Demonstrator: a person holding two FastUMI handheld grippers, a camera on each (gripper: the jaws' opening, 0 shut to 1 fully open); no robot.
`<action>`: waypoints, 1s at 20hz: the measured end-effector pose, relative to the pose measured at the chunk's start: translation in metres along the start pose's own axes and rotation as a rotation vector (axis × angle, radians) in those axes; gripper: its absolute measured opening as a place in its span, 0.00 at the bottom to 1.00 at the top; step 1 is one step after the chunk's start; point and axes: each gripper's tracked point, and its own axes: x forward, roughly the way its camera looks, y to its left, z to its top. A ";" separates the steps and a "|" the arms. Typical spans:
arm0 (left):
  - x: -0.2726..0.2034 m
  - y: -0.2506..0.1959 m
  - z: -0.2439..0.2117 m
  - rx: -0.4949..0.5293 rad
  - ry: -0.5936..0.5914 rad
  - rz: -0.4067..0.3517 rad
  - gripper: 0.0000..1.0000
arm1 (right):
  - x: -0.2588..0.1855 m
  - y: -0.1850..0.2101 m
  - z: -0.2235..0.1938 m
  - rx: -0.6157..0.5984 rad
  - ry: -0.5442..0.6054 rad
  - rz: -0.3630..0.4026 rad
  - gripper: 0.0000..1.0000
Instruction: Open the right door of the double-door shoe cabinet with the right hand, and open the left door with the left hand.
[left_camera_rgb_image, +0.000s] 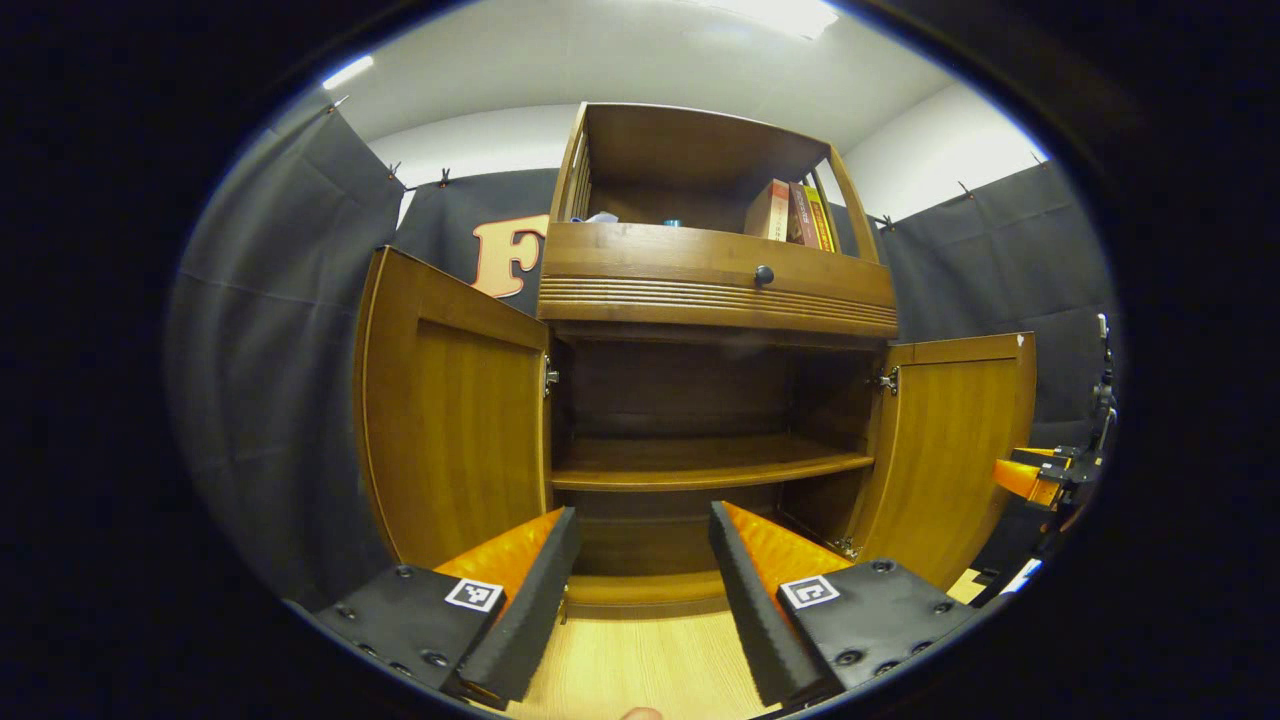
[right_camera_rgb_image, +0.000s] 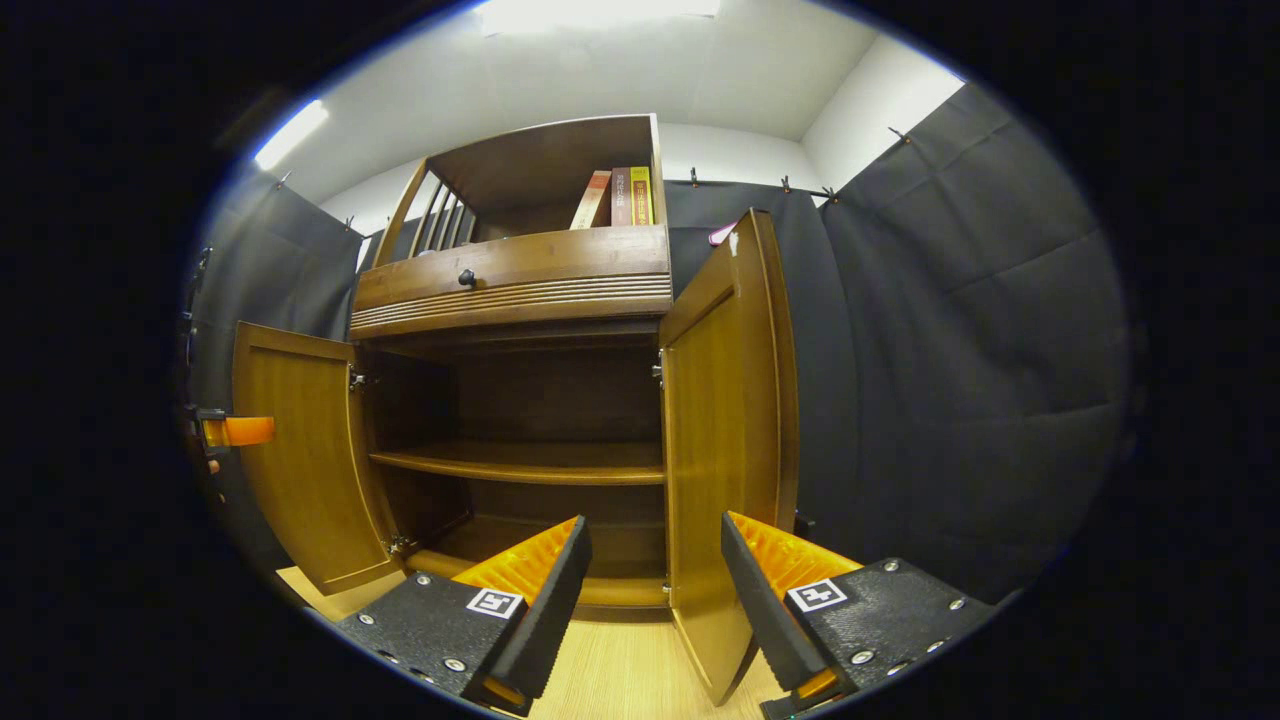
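The wooden shoe cabinet (left_camera_rgb_image: 700, 290) stands with both lower doors swung wide. In the left gripper view its left door (left_camera_rgb_image: 450, 430) hangs open at the left and its right door (left_camera_rgb_image: 950, 450) at the right. My left gripper (left_camera_rgb_image: 640, 545) is open, holding nothing, and faces the bare inner shelf (left_camera_rgb_image: 700, 462). The right gripper (left_camera_rgb_image: 1040, 478) shows beyond the right door's edge. In the right gripper view my right gripper (right_camera_rgb_image: 655, 555) is open with nothing in it; the right door (right_camera_rgb_image: 725, 420) stands edge-on between its fingers, farther off. The left door (right_camera_rgb_image: 300, 460) hangs open at the left, with the left gripper (right_camera_rgb_image: 235, 431) beside it.
A drawer with a dark knob (left_camera_rgb_image: 763, 274) sits above the doors. Books (left_camera_rgb_image: 795, 213) lean in the open top compartment. Light wooden floor (left_camera_rgb_image: 640, 665) runs up to the cabinet's base. Black cloth walls (right_camera_rgb_image: 950, 380) close in on both sides.
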 end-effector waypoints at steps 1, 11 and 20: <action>0.001 0.001 0.000 0.006 0.001 0.007 0.92 | 0.002 0.003 0.000 -0.001 0.002 0.008 0.81; 0.008 0.018 -0.009 0.037 -0.001 0.068 0.98 | 0.010 0.021 -0.008 -0.011 0.014 0.053 0.81; 0.005 0.020 -0.018 0.030 0.011 0.064 0.97 | 0.016 0.026 -0.014 -0.015 0.026 0.060 0.81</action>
